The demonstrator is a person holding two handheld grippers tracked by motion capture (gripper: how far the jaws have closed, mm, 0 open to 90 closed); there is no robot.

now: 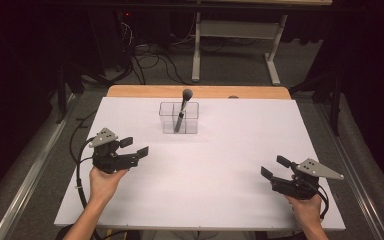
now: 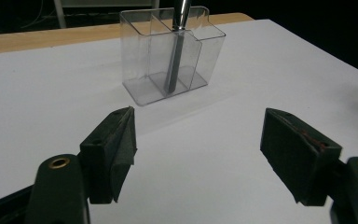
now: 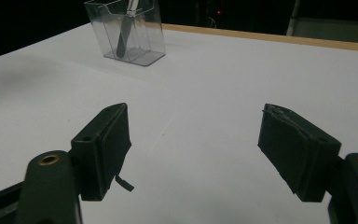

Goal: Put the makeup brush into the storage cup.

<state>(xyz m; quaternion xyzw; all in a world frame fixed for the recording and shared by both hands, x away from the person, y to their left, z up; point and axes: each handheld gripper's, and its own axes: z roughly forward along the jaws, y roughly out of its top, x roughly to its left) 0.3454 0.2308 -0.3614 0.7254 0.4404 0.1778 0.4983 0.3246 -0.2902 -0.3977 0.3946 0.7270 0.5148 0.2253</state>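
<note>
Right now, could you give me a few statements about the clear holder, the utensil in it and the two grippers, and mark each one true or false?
1. The clear holder stands upright on the white table surface. True.
2. The dark utensil lies flat on the table beside the holder. False: it stands in the holder, leaning, with its rounded end above the rim.
3. The left gripper is open and holds nothing. True.
4. The right gripper is clamped on the utensil. False: its jaws are apart and empty, well away from the holder.
5. The holder is divided into compartments. True.
</note>
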